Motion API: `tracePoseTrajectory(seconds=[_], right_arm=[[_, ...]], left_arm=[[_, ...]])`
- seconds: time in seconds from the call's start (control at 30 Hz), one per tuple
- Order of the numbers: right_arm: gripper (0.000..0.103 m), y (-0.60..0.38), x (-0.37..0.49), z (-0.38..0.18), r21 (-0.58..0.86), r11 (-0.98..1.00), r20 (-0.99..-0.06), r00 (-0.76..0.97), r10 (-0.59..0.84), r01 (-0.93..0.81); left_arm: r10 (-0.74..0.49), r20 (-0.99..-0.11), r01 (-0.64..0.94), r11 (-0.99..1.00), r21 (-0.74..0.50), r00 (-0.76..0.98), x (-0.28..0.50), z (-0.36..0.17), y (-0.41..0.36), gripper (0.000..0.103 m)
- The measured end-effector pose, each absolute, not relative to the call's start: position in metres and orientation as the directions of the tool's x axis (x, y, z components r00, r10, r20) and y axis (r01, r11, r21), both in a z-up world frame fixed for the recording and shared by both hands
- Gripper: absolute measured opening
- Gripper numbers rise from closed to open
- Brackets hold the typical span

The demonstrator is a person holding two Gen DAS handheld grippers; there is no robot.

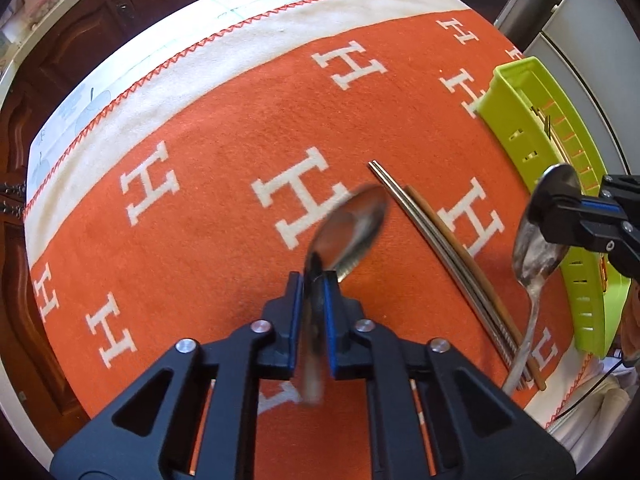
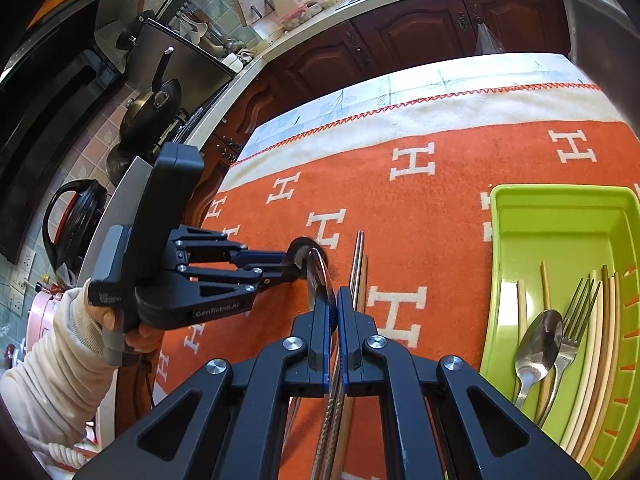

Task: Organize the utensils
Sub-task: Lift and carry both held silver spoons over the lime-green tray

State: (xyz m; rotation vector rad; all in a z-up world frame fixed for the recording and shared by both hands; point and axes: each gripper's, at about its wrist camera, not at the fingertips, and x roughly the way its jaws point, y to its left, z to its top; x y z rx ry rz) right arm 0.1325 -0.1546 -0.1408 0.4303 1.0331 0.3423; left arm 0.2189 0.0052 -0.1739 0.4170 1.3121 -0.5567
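My left gripper (image 1: 313,280) is shut on a steel spoon (image 1: 352,228), holding it above the orange cloth; it also shows from the side in the right wrist view (image 2: 298,264). My right gripper (image 2: 335,300) is shut on another steel spoon (image 2: 318,276), seen edge-on; in the left wrist view this gripper (image 1: 560,216) holds that spoon (image 1: 536,248) by its bowl beside the green tray (image 1: 516,120). Metal chopsticks (image 1: 432,240) and a brown chopstick (image 1: 472,272) lie on the cloth between the grippers. The tray (image 2: 560,216) holds a spoon (image 2: 536,344), a fork (image 2: 576,320) and several chopsticks (image 2: 596,380).
The orange cloth with white H marks (image 1: 208,216) covers the table, with a cream border (image 1: 248,52) at the far edge. Wooden cabinets (image 2: 400,40) and a counter with pans (image 2: 152,104) stand beyond the table.
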Motion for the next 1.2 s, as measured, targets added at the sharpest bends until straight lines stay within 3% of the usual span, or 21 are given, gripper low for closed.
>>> tracePoseTrajectory(seconds=[0.1, 0.53, 0.83, 1.03, 1.2], right_arm=[[0.003, -0.154, 0.129, -0.142, 0.506, 0.86, -0.738, 0.48, 0.474, -0.07], [0.003, -0.175, 0.084, -0.088, 0.535, 0.838, -0.66, 0.568, 0.492, -0.105], [0.003, -0.24, 0.039, -0.023, 0.385, 0.923, -0.688, 0.656, 0.309, -0.031], [0.003, -0.283, 0.026, -0.008, 0.264, 0.964, -0.727, 0.66, 0.191, 0.013], [0.003, -0.301, 0.041, -0.026, 0.18, 0.983, -0.78, 0.615, 0.114, 0.046]], left_arm=[[-0.16, -0.97, 0.552, 0.833, -0.034, 0.182, 0.214, -0.17, 0.011, 0.0], [-0.275, -0.933, 0.351, 0.918, -0.184, 0.232, 0.127, -0.112, 0.021, 0.0], [-0.355, -0.902, 0.324, 0.907, -0.269, 0.244, 0.073, -0.06, -0.039, 0.0], [-0.359, -0.914, 0.278, 0.913, -0.3, 0.191, 0.07, -0.076, -0.084, 0.0], [-0.337, -0.926, 0.251, 0.923, -0.29, 0.169, 0.076, -0.1, -0.11, 0.0]])
